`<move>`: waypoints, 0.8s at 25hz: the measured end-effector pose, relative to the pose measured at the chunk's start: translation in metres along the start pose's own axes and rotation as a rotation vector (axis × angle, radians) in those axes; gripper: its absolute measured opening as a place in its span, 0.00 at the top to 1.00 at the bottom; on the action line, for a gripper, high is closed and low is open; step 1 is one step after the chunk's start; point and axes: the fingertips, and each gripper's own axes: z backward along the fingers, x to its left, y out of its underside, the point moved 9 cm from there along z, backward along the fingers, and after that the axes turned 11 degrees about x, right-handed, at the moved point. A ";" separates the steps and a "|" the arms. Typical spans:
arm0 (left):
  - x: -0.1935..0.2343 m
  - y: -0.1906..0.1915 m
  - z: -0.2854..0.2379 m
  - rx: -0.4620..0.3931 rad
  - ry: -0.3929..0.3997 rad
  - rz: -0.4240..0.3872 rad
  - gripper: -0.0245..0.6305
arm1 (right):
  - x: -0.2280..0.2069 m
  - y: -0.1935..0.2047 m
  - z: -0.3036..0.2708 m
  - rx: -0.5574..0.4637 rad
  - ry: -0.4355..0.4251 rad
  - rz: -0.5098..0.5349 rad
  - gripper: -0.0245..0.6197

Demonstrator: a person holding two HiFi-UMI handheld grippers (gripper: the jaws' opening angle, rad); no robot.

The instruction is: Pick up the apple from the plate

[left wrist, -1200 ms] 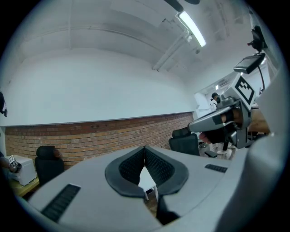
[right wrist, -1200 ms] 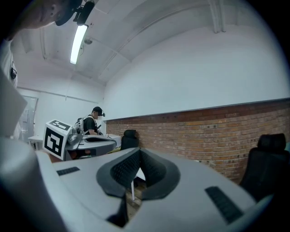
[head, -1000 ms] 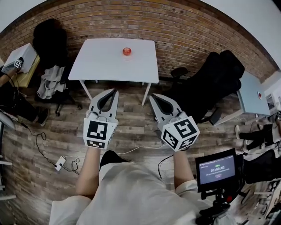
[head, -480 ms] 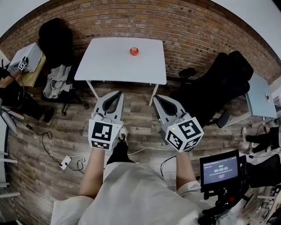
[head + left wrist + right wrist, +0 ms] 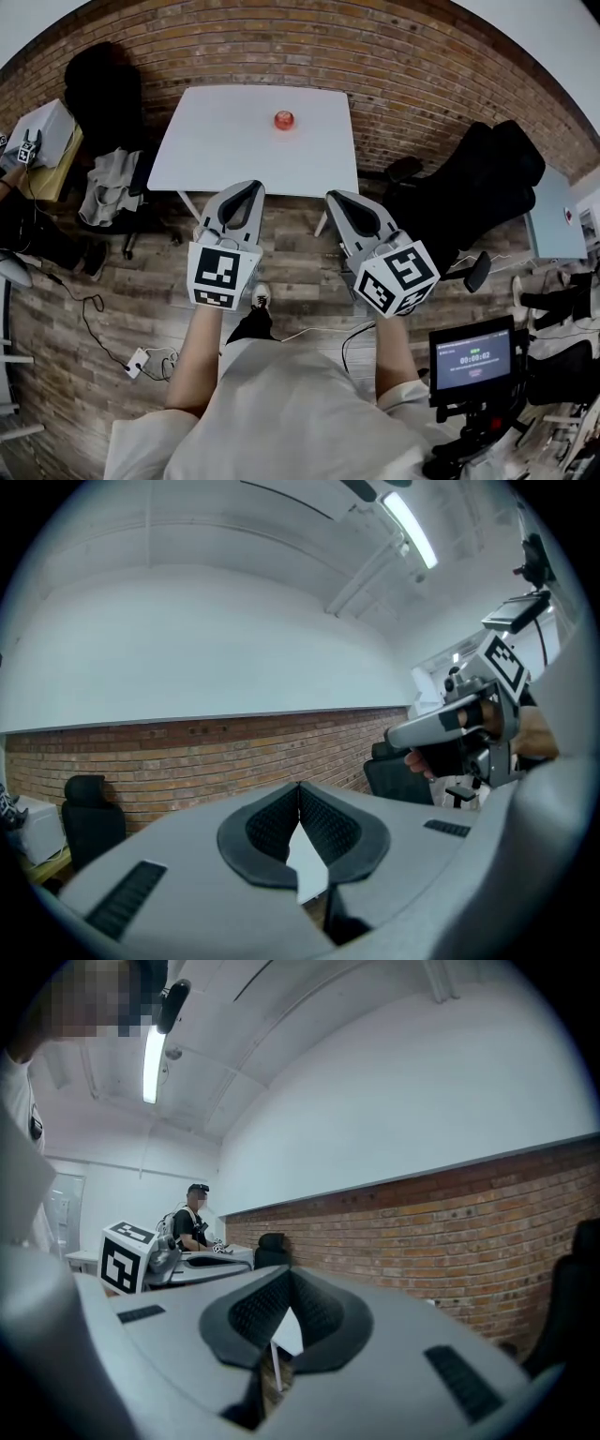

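The left gripper [image 5: 246, 190] is held level with its jaws closed tip to tip on nothing, and the right gripper [image 5: 339, 199] beside it is equally closed and empty. The apple [image 5: 284, 120] sits on the white surface [image 5: 216, 141], well ahead of both pairs of jaws and roughly between their lines; its plate cannot be made out. The step in hand looks like the approach. Next, the person would need to close in on the surface, spread one pair of jaws and bring them around the fruit. Left of the jaws stands a clothes-draped chair [image 5: 111, 183], with a power strip [image 5: 136, 357] behind them on the floor. To the right are black office chairs [image 5: 478, 187]. Nothing blocks the way.
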 end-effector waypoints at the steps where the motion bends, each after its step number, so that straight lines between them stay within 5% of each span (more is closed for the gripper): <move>1: 0.008 0.000 -0.010 0.002 0.003 0.002 0.95 | -0.006 -0.002 -0.010 0.003 -0.004 -0.008 0.96; 20: 0.112 0.000 -0.116 0.035 0.053 0.013 0.95 | -0.067 -0.033 -0.140 0.107 -0.015 -0.050 0.96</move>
